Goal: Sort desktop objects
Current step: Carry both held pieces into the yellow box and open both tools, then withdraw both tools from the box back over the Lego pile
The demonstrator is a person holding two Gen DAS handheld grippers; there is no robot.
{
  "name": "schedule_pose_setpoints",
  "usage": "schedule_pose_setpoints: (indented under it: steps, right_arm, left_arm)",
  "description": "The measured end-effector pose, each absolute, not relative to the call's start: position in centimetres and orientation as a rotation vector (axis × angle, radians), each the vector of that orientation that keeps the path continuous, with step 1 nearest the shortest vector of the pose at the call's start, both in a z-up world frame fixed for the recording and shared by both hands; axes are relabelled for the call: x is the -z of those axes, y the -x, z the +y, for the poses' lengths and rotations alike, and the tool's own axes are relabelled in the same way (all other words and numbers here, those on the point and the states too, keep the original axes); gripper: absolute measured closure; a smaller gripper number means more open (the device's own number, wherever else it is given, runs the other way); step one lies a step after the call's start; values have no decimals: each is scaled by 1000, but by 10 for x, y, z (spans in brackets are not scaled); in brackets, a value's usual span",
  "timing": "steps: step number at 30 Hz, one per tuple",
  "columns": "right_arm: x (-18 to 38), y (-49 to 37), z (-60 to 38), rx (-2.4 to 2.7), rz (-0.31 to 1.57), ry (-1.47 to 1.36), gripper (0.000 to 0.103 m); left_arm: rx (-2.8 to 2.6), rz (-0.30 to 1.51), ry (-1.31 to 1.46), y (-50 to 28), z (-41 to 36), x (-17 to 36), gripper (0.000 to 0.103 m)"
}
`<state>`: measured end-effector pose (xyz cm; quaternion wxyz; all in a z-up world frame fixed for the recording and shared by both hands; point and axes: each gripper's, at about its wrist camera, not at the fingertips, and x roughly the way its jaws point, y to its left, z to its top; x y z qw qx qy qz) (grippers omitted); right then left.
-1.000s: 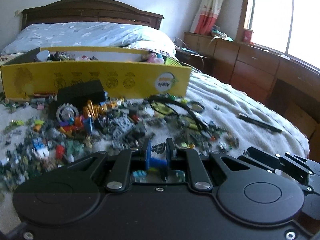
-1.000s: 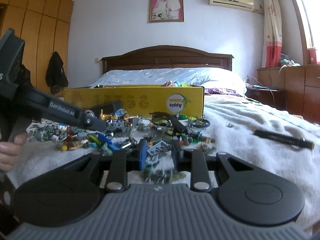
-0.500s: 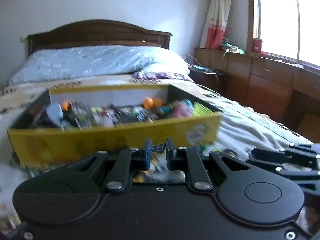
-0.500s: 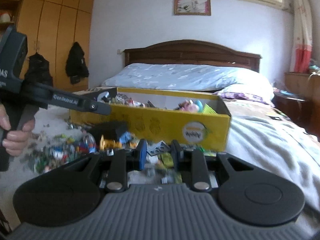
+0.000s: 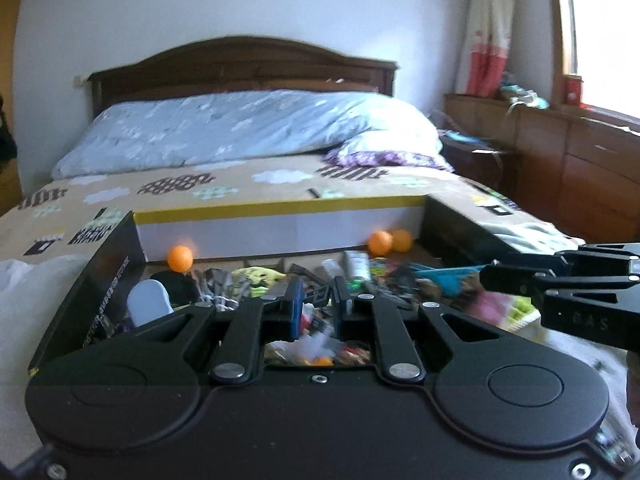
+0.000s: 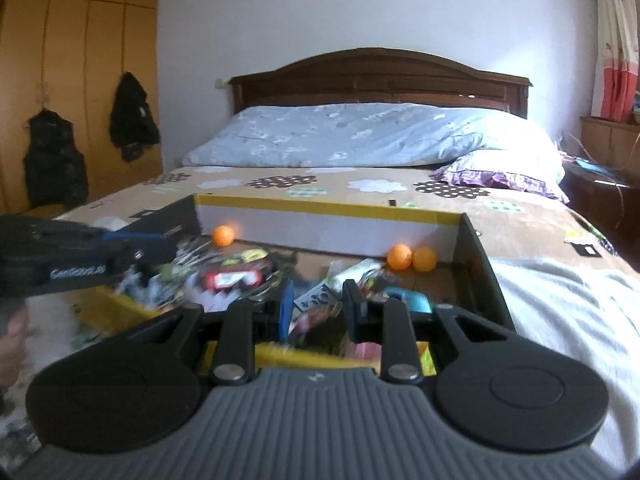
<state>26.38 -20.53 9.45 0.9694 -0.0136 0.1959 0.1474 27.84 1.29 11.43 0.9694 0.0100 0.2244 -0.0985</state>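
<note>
Swinging up from the scattered bricks on the near bedspread, both tongs now hang over the yellow box [image 6: 328, 209] of sorted oddments, right gripper [image 6: 316, 307] clenched on a small grey piece [image 6: 316, 298], left gripper [image 5: 316, 306] narrowed, contents unclear; drop looks imminent.

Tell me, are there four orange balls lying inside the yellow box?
No, only three orange balls show in the yellow box: one near its far left corner and two touching near the far right.
</note>
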Motion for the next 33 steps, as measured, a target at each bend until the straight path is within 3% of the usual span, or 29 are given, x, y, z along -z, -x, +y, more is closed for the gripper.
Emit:
schedule_pose_setpoints:
  steps: [2, 3, 4, 5, 6, 8, 11, 20, 33]
  right_arm:
    - [-93, -285, -203, -275, 414, 13, 72]
    - [-92, -294, -204, -268, 424, 2, 66]
    - [-91, -303, -205, -259, 434, -9, 54]
    - [-89, -310, -206, -242, 445, -24, 43]
    - [-88, -315, -205, -237, 453, -35, 39]
    - [-85, -321, -207, -232, 466, -46, 39]
    - [-82, -320, -209, -230, 469, -43, 34]
    - [-88, -297, -206, -262, 470, -24, 28]
    - [-112, -233, -196, -276, 479, -19, 25]
  left_arm:
    - [177, 469, -26, -294, 13, -111, 86]
    - [162, 476, -27, -302, 14, -109, 81]
    - [142, 484, -23, -308, 15, -107, 75]
    - [129, 487, -15, -310, 16, -105, 59]
    - [119, 487, 1, -312, 18, -104, 51]
    - [108, 488, 22, -315, 23, -103, 50]
    - [99, 492, 14, -315, 25, -102, 39]
    - [76, 494, 5, -288, 27, -106, 23]
    - [27, 510, 14, -232, 37, -134, 18]
